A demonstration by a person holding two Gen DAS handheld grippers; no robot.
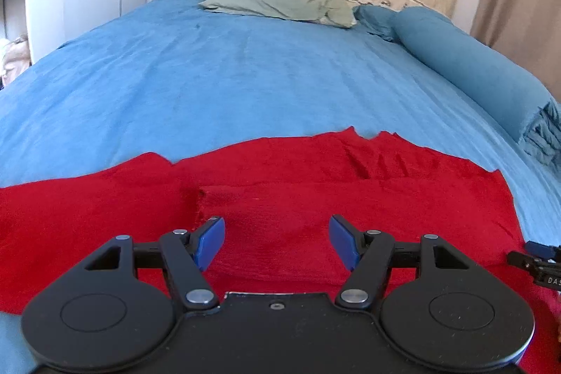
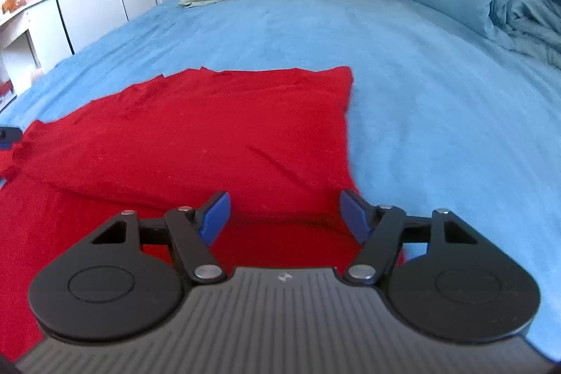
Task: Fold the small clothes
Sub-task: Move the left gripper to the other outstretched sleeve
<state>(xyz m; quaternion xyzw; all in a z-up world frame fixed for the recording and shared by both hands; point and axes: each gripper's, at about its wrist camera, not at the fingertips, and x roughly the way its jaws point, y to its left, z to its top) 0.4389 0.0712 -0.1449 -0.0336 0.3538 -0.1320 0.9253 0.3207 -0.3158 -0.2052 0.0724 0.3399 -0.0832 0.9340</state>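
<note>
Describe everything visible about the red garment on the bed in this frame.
The red garment is a plain bright-red piece of soft, slightly fuzzy knit-looking cloth, lying flat on the blue bedspread. Part of it is already folded over itself, leaving a raised edge and a few creases. Its far edge is uneven; its right edge runs straight. Both hand-held grippers, left and right, hover over its near part with jaws open and nothing pinched between the pads. What type of garment it is cannot be told.

White letters "DAS" on the right claw [image 1: 541, 263], cut off
</note>
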